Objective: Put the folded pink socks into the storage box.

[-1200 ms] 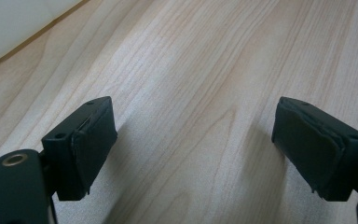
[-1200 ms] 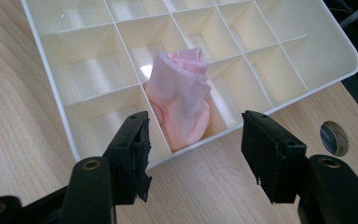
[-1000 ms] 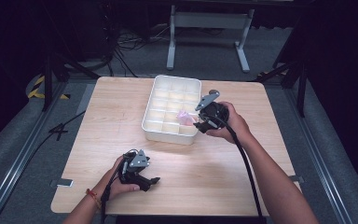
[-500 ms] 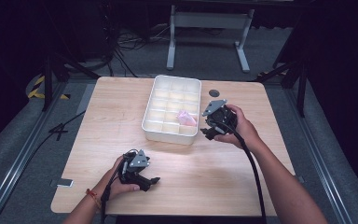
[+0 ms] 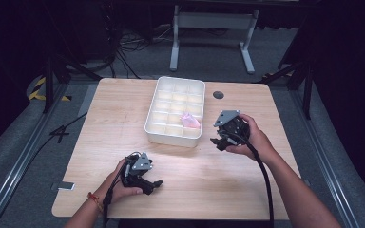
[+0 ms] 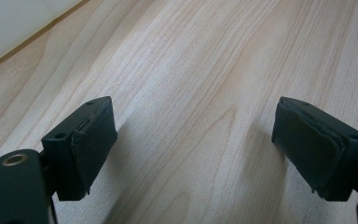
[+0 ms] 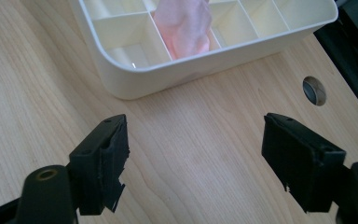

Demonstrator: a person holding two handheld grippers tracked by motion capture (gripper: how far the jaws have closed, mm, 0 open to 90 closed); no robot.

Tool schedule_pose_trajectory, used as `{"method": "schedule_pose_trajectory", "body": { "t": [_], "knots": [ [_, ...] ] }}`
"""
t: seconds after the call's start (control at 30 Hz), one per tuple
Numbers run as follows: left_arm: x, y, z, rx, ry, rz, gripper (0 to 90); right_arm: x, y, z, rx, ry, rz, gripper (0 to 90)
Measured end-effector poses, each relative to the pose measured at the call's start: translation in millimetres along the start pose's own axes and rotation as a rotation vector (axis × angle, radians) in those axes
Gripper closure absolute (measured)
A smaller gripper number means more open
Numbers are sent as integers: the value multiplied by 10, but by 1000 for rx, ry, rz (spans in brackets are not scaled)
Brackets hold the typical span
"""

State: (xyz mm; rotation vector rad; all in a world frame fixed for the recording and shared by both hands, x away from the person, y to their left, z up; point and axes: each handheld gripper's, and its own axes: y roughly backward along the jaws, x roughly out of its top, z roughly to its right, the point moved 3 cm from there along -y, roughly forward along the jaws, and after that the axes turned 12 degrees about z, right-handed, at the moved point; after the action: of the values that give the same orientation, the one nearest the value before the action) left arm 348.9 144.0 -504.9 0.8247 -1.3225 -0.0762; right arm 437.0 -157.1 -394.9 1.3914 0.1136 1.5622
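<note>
1. Ahead of the right gripper (image 5: 222, 141), just past its open jaws, sits the pink object (image 7: 185, 25), soft-looking and crumpled, tucked into a compartment of the white divided tray (image 7: 135, 81) near the tray's closest corner.
2. That right gripper's jaws have just been opening and now stand wide apart, with nothing between them but bare wood; the tray wall lies a little beyond the fingertips (image 7: 100, 163), not touching.
3. Over to the right of those jaws, there's a round hole (image 7: 314, 90) in the wooden table (image 5: 119, 118).
4. Down at the near edge, well apart from the tray, the left gripper (image 5: 153, 185) rests low over the tabletop in the person's left hand (image 5: 119, 183).
5. Its jaws are spread wide too, gripping nothing, only wood grain between the pads (image 6: 93, 140); a corner of the tray shows off to their upper left.
</note>
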Motion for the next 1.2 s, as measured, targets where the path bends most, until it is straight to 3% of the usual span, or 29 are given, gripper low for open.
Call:
{"method": "schedule_pose_trajectory", "body": {
  "t": [1.2],
  "knots": [
    [3,-4,-3,1,-3,0,134,-610,262,-105,-9,-38,-7,244]
  ]
}}
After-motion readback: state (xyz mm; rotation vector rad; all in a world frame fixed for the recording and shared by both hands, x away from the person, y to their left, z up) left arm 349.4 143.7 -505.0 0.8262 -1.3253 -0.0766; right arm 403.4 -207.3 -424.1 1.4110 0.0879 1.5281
